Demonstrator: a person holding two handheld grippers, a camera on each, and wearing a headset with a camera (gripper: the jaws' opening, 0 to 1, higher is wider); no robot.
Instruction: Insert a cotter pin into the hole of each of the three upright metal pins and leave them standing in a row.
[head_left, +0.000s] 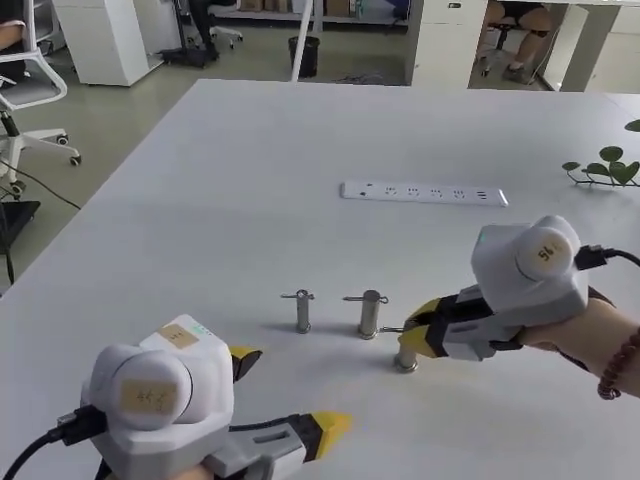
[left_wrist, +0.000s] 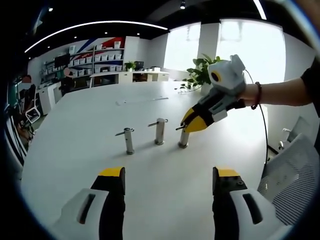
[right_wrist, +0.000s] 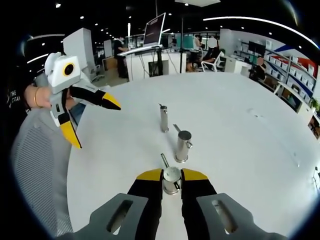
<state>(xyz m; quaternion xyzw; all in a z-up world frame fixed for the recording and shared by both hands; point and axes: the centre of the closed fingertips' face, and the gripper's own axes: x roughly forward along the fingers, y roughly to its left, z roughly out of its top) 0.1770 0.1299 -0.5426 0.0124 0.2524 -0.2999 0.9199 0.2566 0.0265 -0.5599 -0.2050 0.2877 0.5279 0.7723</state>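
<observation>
You are holding the right gripper (right_wrist: 171, 176) with its jaws closed on the head of the end pin (right_wrist: 171, 187); a cotter pin (right_wrist: 163, 160) is sticking out of that head; the end pin is standing upright on the white table (head_left: 200, 200), in a row with the middle pin (head_left: 371, 316) and the far pin (head_left: 303, 314), each carrying a crosswise cotter pin; your left gripper (left_wrist: 169, 175) is hovering well apart from the row, jaws spread wide, gripping nothing; a power strip (head_left: 425, 193) is lying beyond the pins
</observation>
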